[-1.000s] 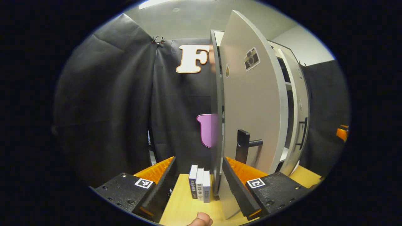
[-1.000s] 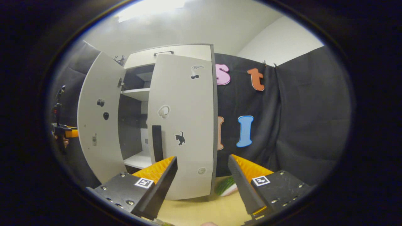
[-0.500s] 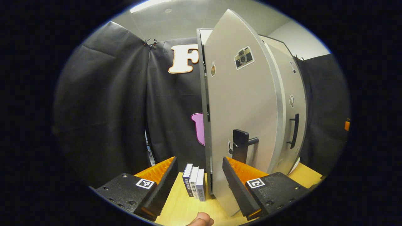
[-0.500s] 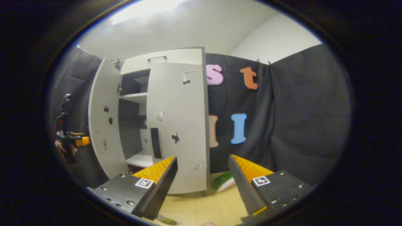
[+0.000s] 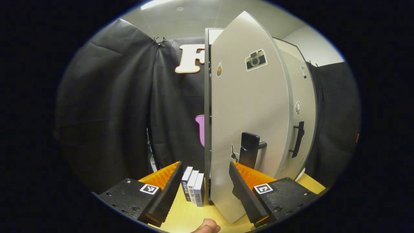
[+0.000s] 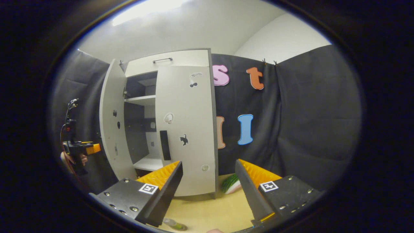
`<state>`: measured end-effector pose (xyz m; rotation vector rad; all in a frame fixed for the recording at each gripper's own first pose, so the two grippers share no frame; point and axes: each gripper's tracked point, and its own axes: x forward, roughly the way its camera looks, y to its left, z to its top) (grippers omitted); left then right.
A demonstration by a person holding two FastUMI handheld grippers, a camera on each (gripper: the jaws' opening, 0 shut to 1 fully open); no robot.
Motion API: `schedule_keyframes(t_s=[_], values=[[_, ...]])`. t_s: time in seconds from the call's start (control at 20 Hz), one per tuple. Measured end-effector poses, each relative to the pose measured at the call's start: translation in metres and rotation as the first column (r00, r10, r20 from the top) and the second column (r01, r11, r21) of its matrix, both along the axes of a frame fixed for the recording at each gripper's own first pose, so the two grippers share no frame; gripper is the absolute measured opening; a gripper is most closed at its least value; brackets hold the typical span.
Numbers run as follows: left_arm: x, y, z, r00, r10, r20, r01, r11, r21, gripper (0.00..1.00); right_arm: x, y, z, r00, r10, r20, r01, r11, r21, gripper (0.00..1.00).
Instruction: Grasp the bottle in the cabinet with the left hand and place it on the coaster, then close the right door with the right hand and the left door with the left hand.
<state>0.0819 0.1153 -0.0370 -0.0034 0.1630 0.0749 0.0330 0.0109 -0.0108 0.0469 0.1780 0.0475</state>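
The white cabinet's left door [image 5: 249, 106] stands ajar right in front of my left gripper [image 5: 205, 183], which is open and holds nothing. Its dark handle [image 5: 249, 154] is just above that gripper's right finger. Beyond it the right door [image 5: 302, 106] lies flat against the cabinet front. In the right gripper view the right door [image 6: 186, 129] looks shut and the left door [image 6: 113, 123] angles outward, with shelves [image 6: 140, 100] showing between them. My right gripper [image 6: 208, 183] is open, back from the cabinet. A clear greenish object [image 6: 174, 224], perhaps the bottle, sits at the lower edge.
Three small books [image 5: 193, 187] stand on the wooden table [image 5: 190, 215] beside the cabinet's left side. A watermelon-slice toy [image 6: 231, 184] lies at the cabinet's right foot. The other gripper [image 6: 81, 149] and its hand show far left. Black cloth surrounds the booth.
The left door has swung further toward the cabinet and the gap between the doors has narrowed. The right door has gone from slightly ajar to flat. The right gripper has drawn back a little.
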Motion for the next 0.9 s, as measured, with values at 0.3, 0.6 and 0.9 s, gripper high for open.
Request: schedule_keyframes(t_s=[0.3, 0.6, 0.9], values=[[0.011, 0.001, -0.008, 1.0, 0.022, -0.018, -0.023, 0.999, -0.028, 0.91, -0.004, 0.017, -0.004, 1.0, 0.014, -0.01, -0.014, 1.0, -0.012, 0.98], [0.032, -0.009, -0.017, 1.0, 0.014, -0.012, -0.014, 0.999, -0.032, 0.94, 0.009, 0.031, -0.001, 1.0, 0.006, -0.013, -0.006, 1.0, -0.009, 0.98], [0.047, -0.024, -0.025, 1.0, -0.008, 0.002, 0.008, 0.996, -0.085, 0.94, 0.024, 0.048, -0.004, 0.999, 0.012, -0.038, -0.012, 1.0, 0.008, 1.0]])
